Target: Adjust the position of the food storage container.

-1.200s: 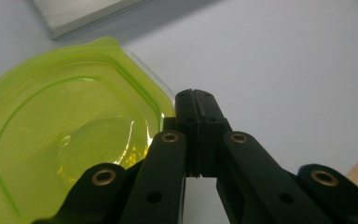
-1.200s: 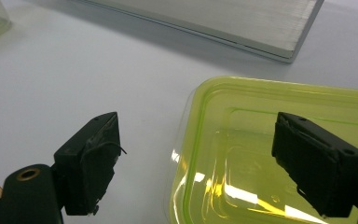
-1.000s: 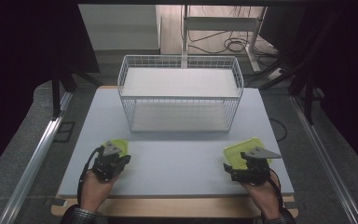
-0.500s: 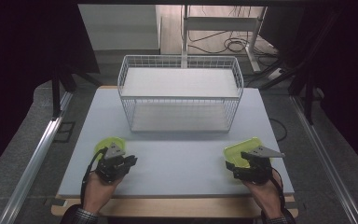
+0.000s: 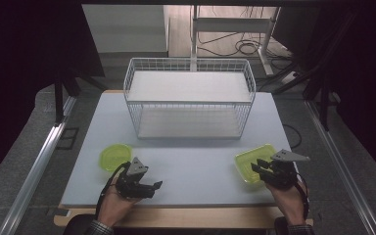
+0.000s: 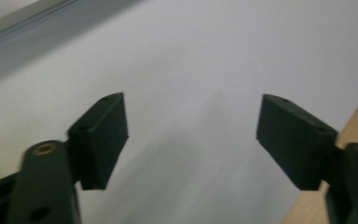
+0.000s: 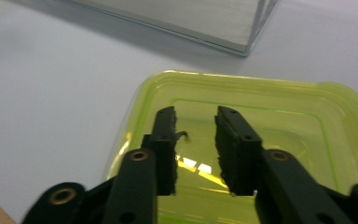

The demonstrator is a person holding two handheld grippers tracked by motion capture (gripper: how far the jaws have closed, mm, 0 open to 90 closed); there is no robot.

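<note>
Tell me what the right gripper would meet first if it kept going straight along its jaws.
The right gripper points down into the square yellow-green container, its jaws close together just above the near rim. Going straight on, it would probably meet the container's inner floor first, though depth is hard to judge.

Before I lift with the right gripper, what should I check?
1. Left gripper free: ok. Its jaws have just been opening, with nothing between them.
2. Round container let go: ok. It sits on the table.
3. Right gripper over the square container at its near rim: ok. Its jaws have just been closing.
4. Firm hold on that rim: cannot tell. A gap still shows.
5. Way to the wire basket clear: ok.
</note>
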